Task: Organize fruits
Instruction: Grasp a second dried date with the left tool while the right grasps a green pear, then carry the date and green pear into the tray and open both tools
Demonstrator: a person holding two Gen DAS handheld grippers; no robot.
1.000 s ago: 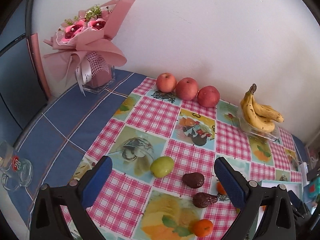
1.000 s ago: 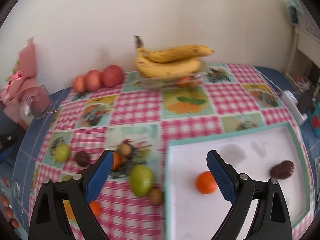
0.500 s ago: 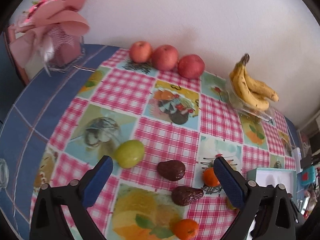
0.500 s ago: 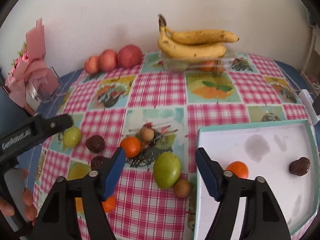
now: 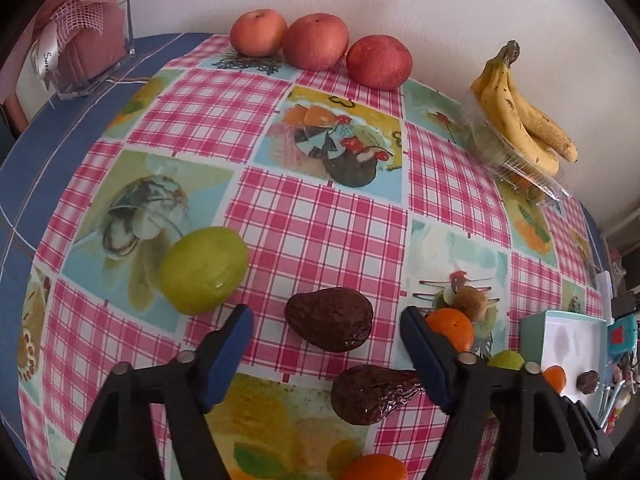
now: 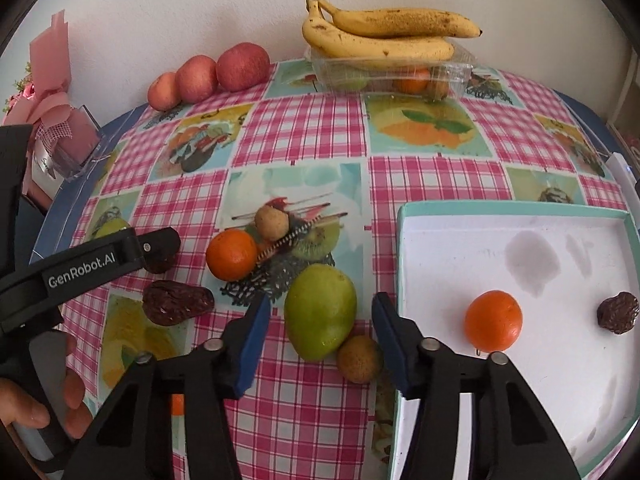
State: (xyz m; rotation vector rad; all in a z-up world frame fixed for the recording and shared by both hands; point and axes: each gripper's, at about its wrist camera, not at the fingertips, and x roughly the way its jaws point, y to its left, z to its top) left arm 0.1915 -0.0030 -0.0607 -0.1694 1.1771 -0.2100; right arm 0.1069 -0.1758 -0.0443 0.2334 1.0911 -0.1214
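Observation:
My left gripper [image 5: 326, 322] is open, its blue pads on either side of a dark brown avocado [image 5: 329, 324] on the checked cloth. A second dark fruit [image 5: 370, 394] lies just below it, a green fruit [image 5: 202, 270] to its left, an orange [image 5: 450, 328] to its right. My right gripper [image 6: 320, 320] is open around a green pear-shaped fruit [image 6: 320, 310], with a small brown fruit [image 6: 359, 358] beside it. The white tray [image 6: 440, 240] at right holds an orange [image 6: 493, 325] and a dark fruit [image 6: 618, 312].
Three red apples [image 5: 316, 42] line the wall. Bananas [image 6: 380, 38] lie on a clear box of fruit [image 6: 400, 76]. A pink bouquet in a clear holder [image 5: 84, 56] stands far left. An orange [image 6: 231, 254] and a small brown fruit [image 6: 272, 222] sit mid-table. A hand [image 6: 60, 404] holds the left gripper.
Both grippers have come down and forward toward the table. The left now brackets the dark avocado, the right brackets the green pear-shaped fruit. The fruit has not moved.

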